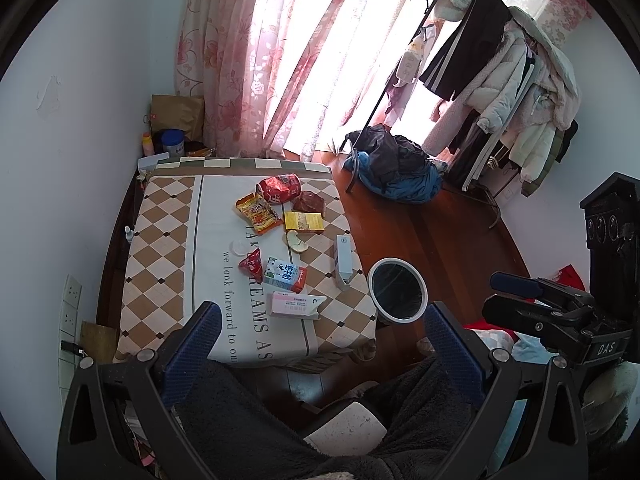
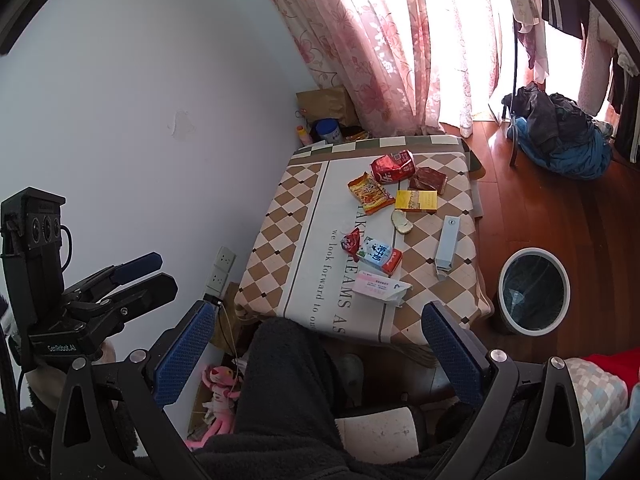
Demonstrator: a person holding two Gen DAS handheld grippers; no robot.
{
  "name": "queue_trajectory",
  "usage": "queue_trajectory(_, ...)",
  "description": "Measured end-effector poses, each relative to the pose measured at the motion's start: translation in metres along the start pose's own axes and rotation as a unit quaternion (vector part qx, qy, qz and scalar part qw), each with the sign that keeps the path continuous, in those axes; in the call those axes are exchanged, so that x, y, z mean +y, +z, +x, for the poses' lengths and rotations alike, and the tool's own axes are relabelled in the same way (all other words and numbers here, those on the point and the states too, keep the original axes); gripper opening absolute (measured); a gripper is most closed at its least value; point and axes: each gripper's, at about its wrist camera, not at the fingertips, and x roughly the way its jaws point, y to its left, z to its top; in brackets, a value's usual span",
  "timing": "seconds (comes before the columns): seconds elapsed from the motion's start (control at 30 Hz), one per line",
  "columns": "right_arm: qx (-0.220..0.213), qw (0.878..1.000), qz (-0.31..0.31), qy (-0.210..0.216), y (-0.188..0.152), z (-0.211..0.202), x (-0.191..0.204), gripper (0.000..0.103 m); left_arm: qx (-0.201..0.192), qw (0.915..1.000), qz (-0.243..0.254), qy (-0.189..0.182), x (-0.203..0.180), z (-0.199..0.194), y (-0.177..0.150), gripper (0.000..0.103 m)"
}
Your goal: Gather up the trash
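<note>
Trash lies on a small table with a checked cloth (image 1: 160, 248) (image 2: 280, 216): a crushed red can (image 1: 279, 189) (image 2: 393, 166), an orange snack wrapper (image 1: 258, 213) (image 2: 370, 193), a brown packet (image 1: 309, 202) (image 2: 429, 180), a yellow box (image 1: 304, 222) (image 2: 416, 201), a milk carton (image 1: 285, 275) (image 2: 379, 256), a small red wrapper (image 1: 251, 266) (image 2: 350, 240), a pink-white box (image 1: 295, 305) (image 2: 380, 286) and a tall grey-blue box (image 1: 344, 261) (image 2: 446, 246). A white-rimmed bin (image 1: 397, 291) (image 2: 534, 291) stands on the floor right of the table. My left gripper (image 1: 320, 332) and right gripper (image 2: 320, 332) are open and empty, held back from the table's near edge.
A clothes rack (image 1: 500, 80) with coats and a heap of dark clothes (image 1: 396, 168) (image 2: 560, 136) stand by the curtained window. Wall sockets (image 2: 222, 270) sit left of the table. A pink plush toy (image 2: 220, 396) lies below. My dark-clad legs fill the foreground.
</note>
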Motion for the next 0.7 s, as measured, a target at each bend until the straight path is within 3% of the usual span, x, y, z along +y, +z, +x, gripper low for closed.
queue_trajectory(0.7, 0.003, 1.000, -0.001, -0.002, 0.0051, -0.0009, -0.0024, 0.103, 0.001, 1.0000, -0.001, -0.002, -0.0006, 0.0013, -0.0016, 0.103)
